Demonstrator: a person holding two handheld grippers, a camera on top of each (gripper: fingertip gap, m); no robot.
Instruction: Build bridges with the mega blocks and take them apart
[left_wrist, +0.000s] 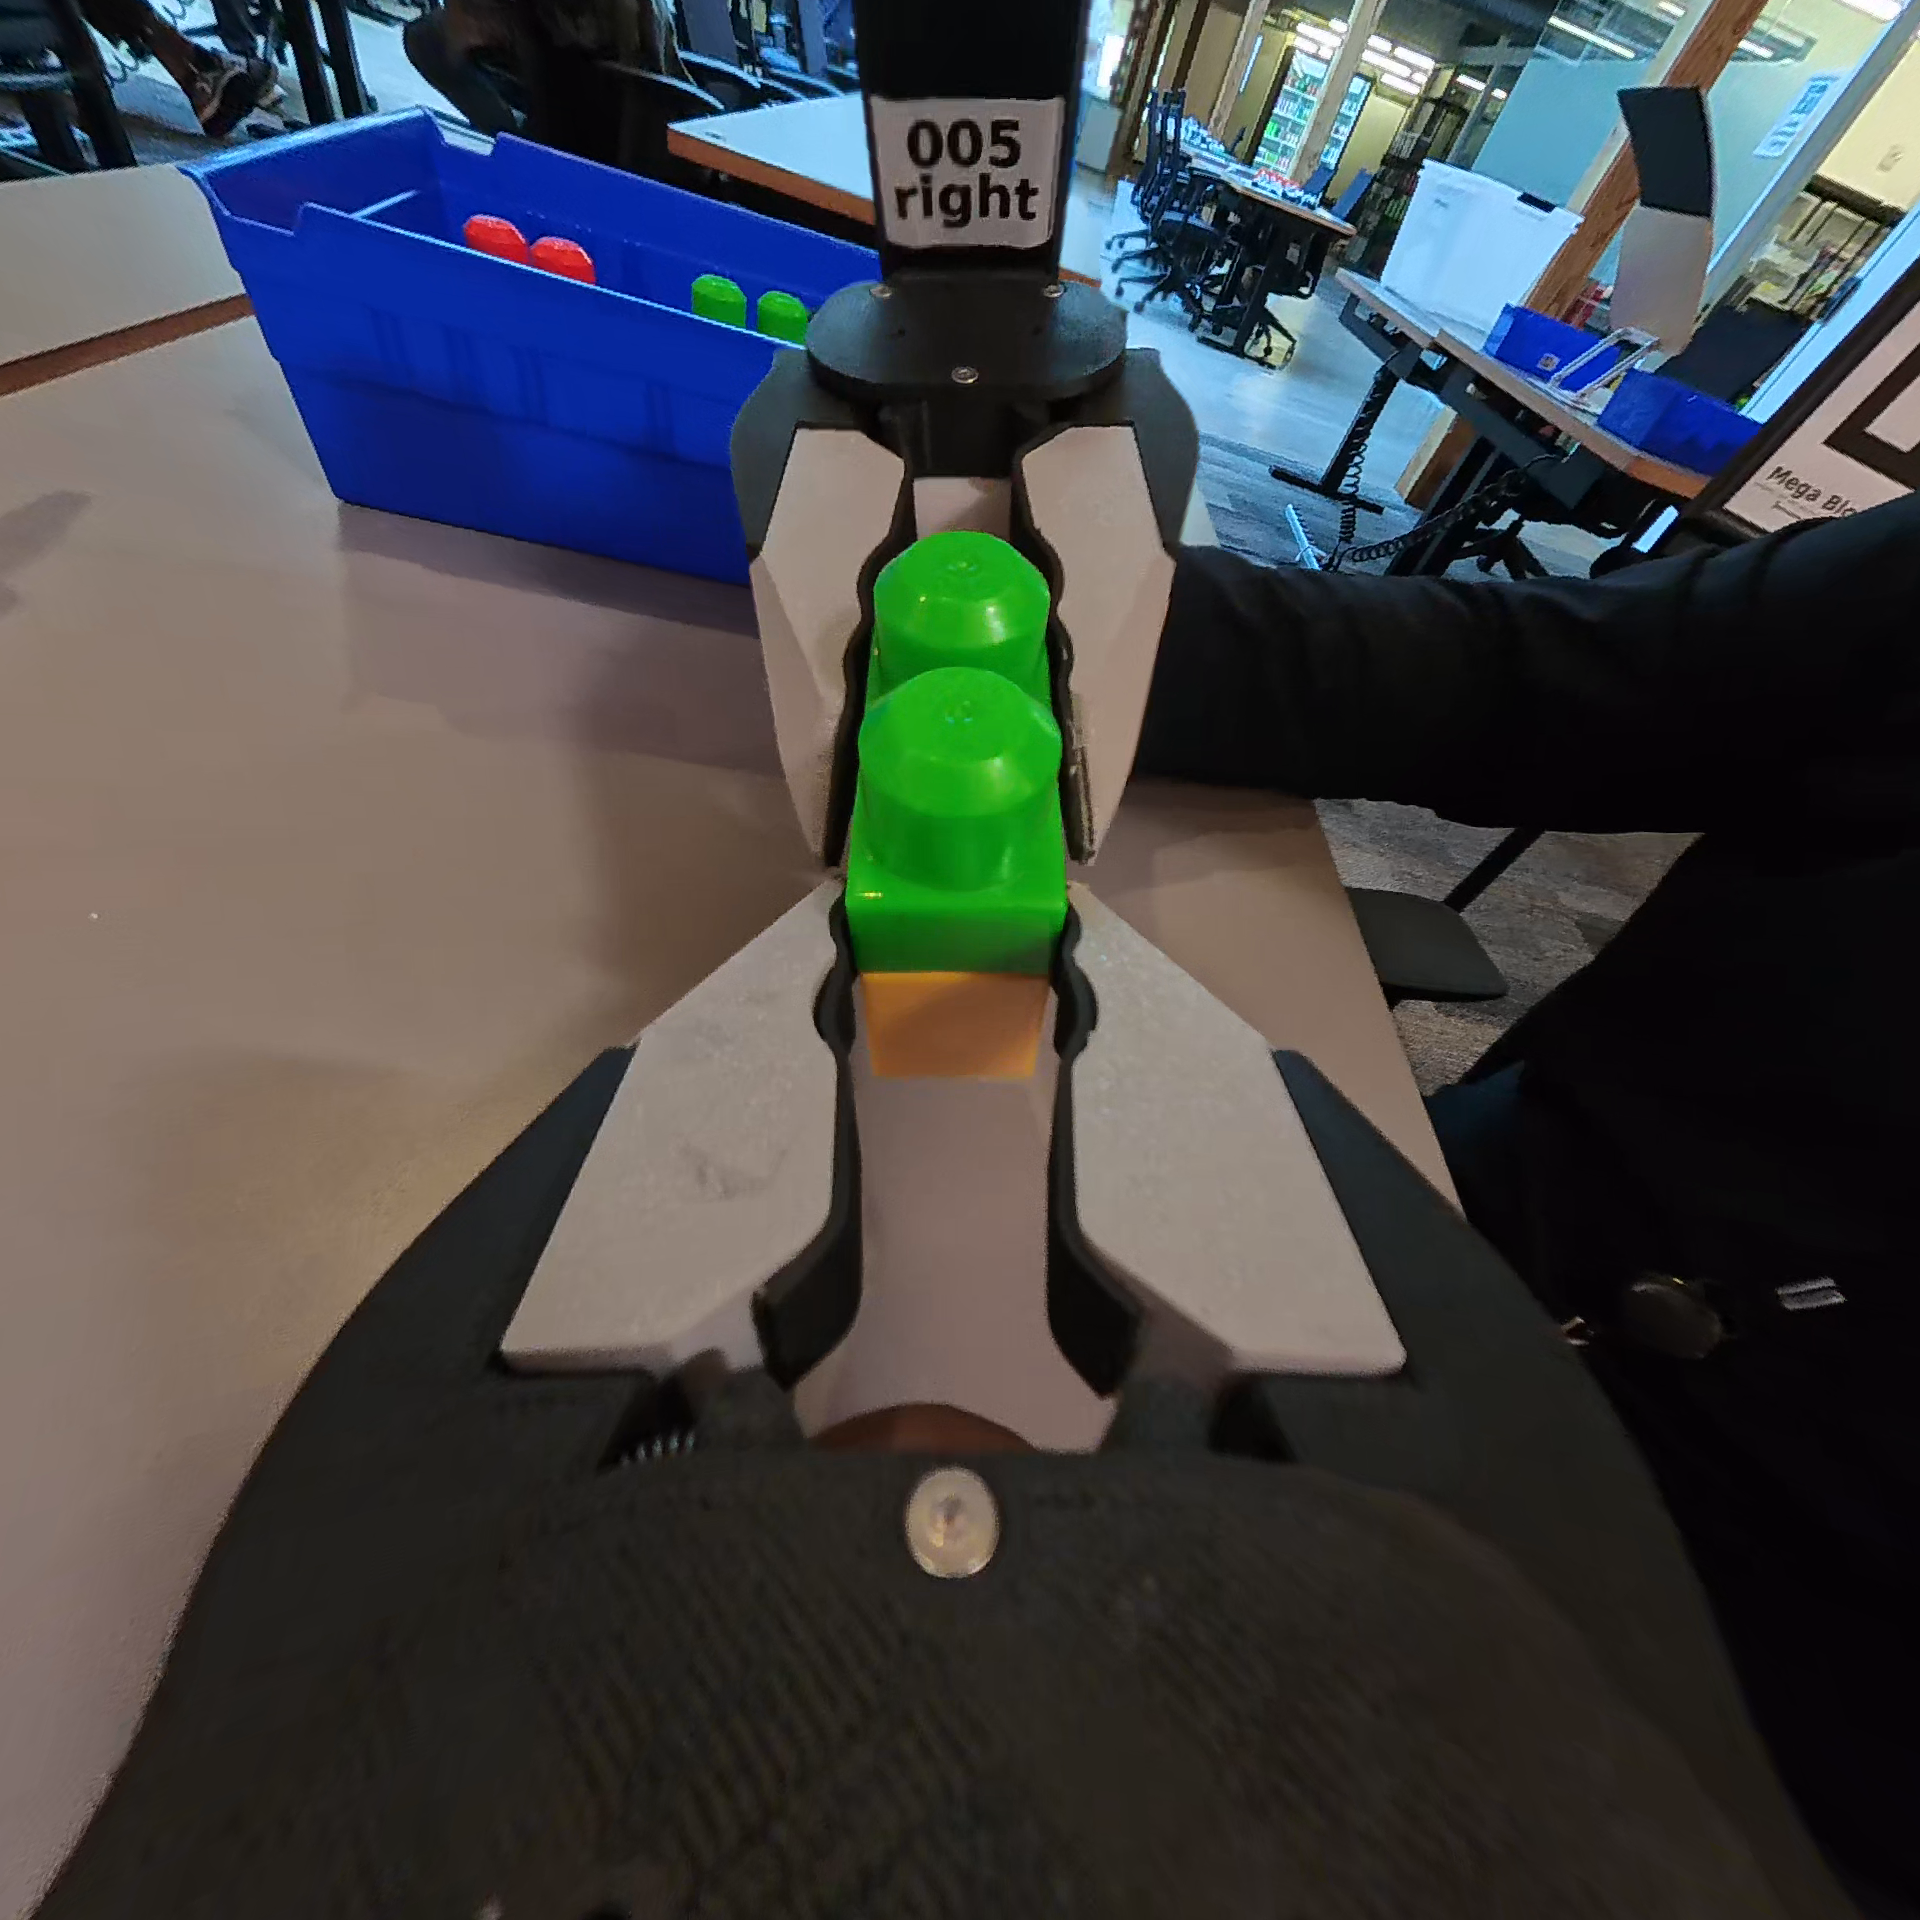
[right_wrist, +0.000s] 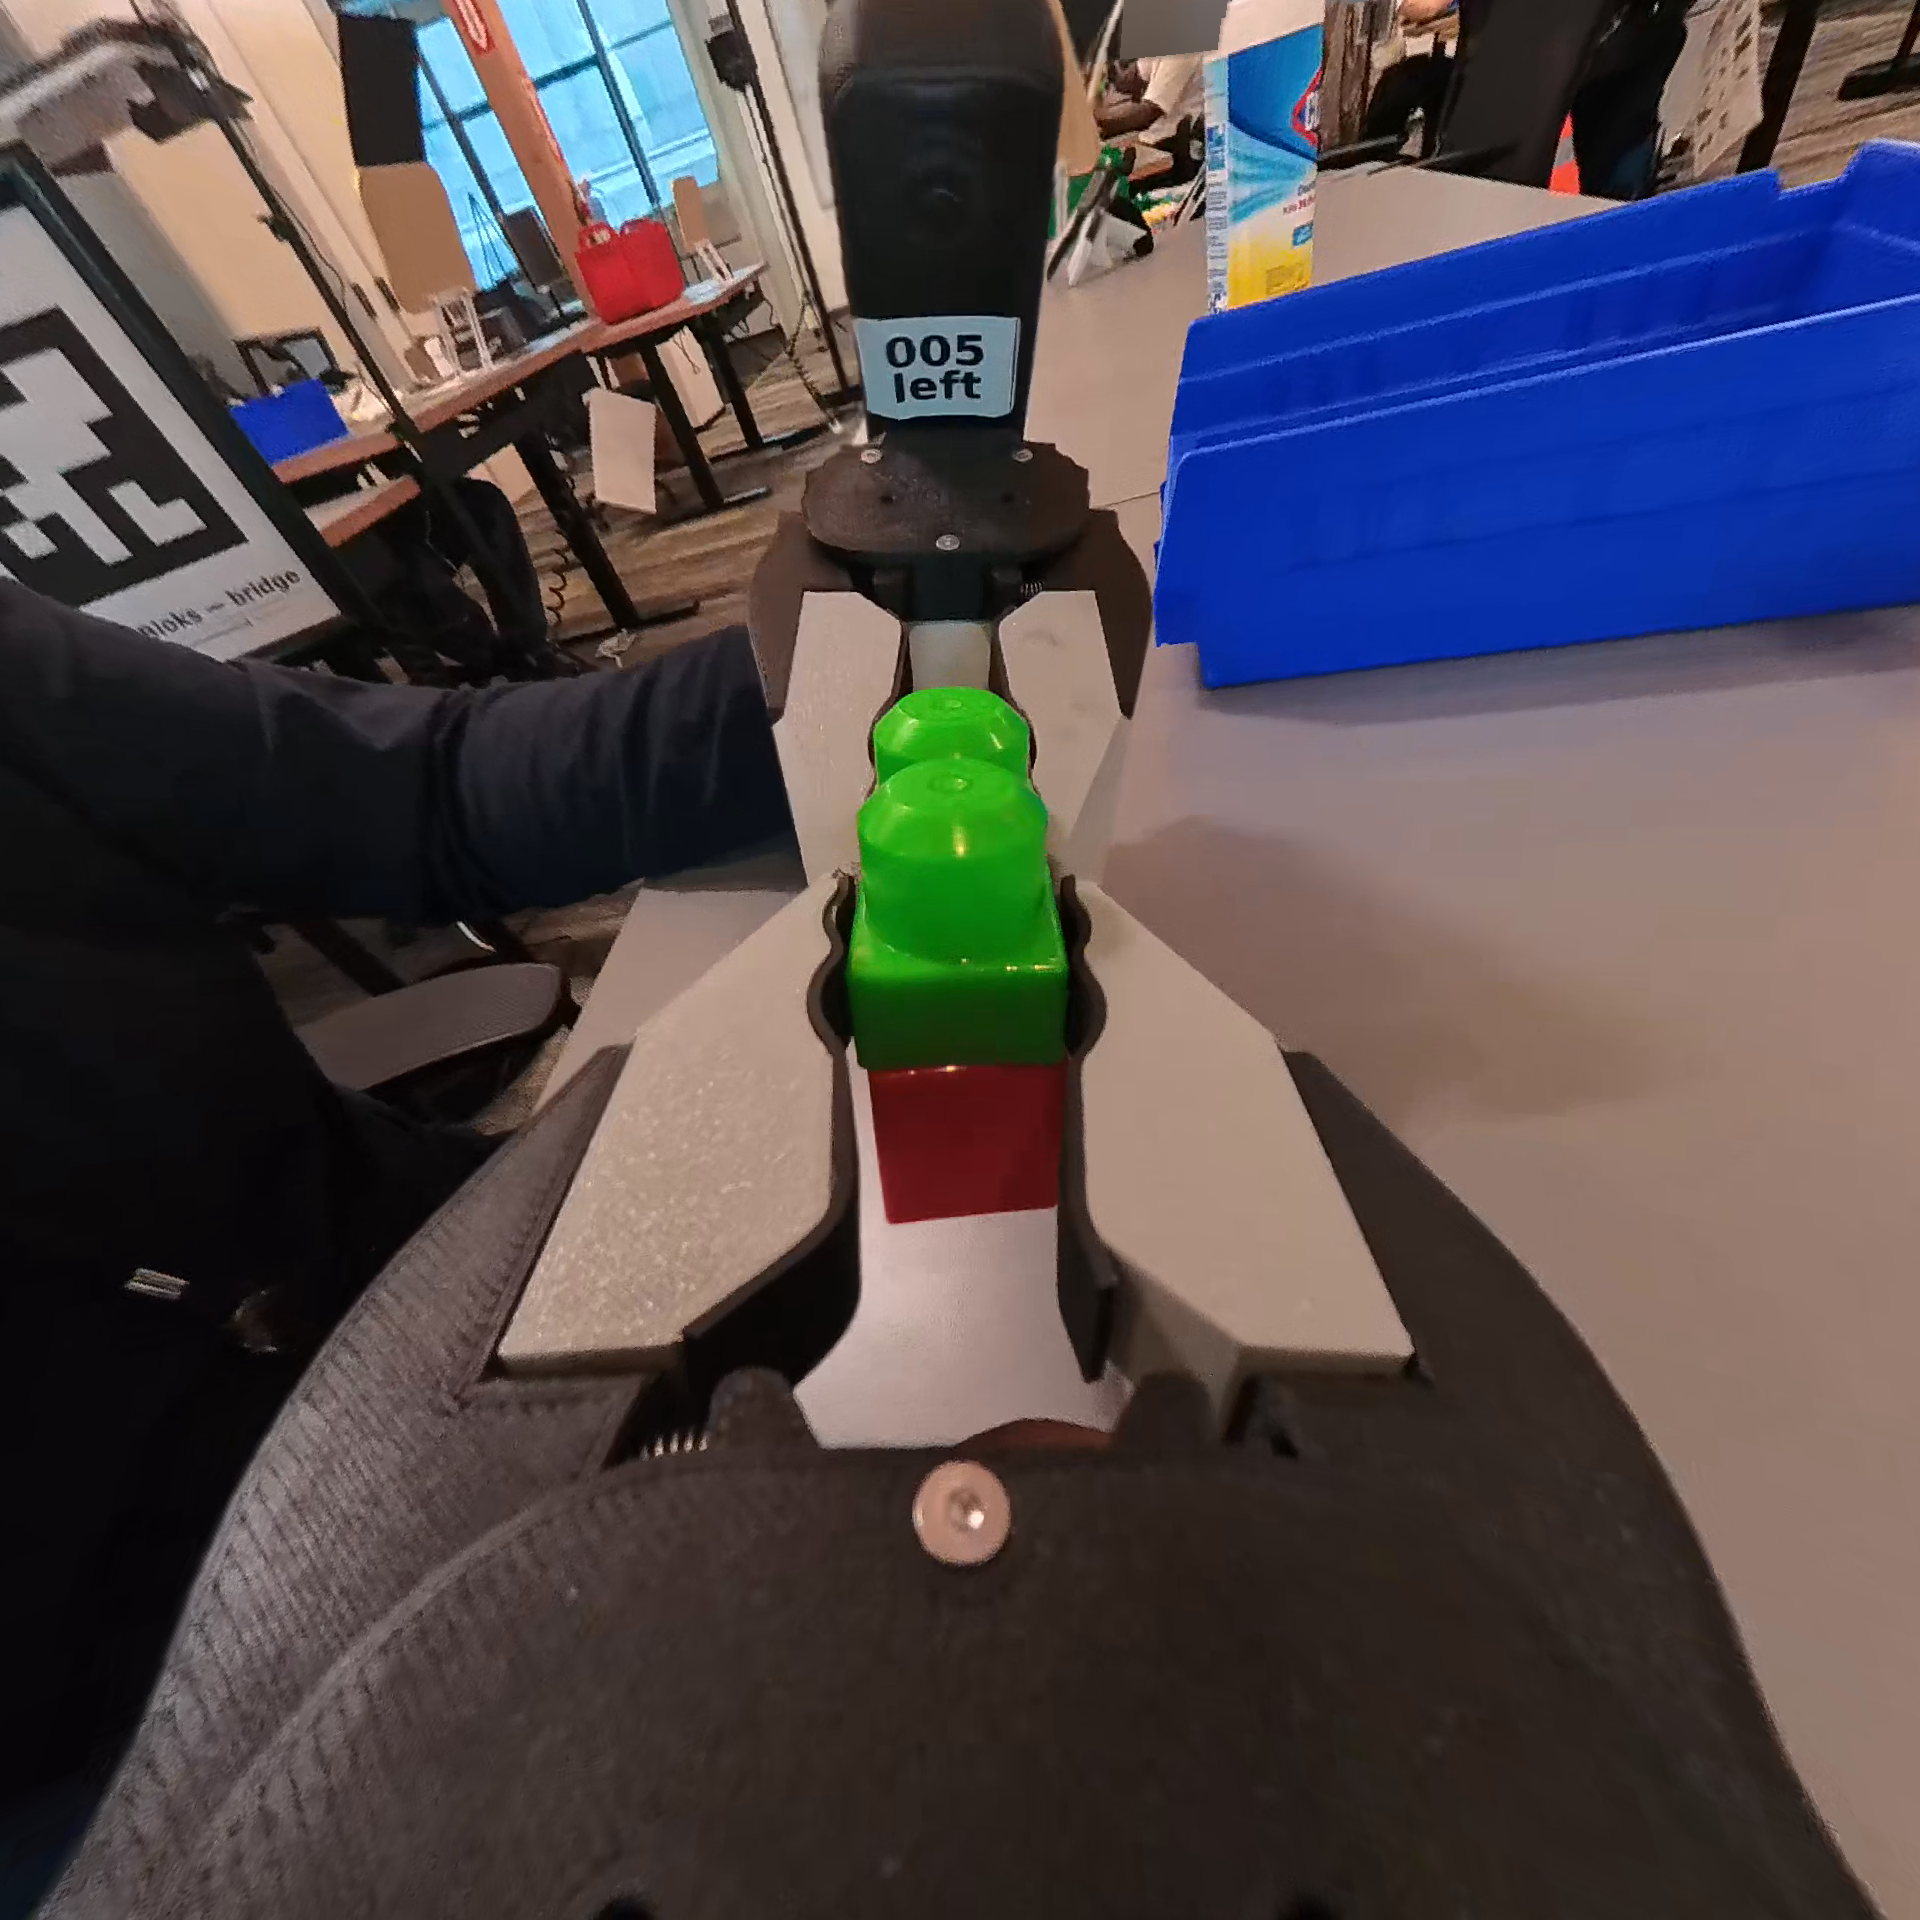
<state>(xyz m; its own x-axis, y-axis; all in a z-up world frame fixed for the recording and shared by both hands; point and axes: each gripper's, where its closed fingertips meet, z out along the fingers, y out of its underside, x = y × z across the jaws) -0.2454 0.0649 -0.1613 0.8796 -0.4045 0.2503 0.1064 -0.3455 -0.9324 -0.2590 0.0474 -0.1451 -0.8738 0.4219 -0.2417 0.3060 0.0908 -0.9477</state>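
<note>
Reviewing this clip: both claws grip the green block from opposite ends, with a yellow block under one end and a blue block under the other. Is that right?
Not quite. The block under the far end is red, not blue, as the right wrist view shows. The rest holds: the left claw and right claw grip the green block from opposite ends, and a yellow block sits under the other end.
</note>
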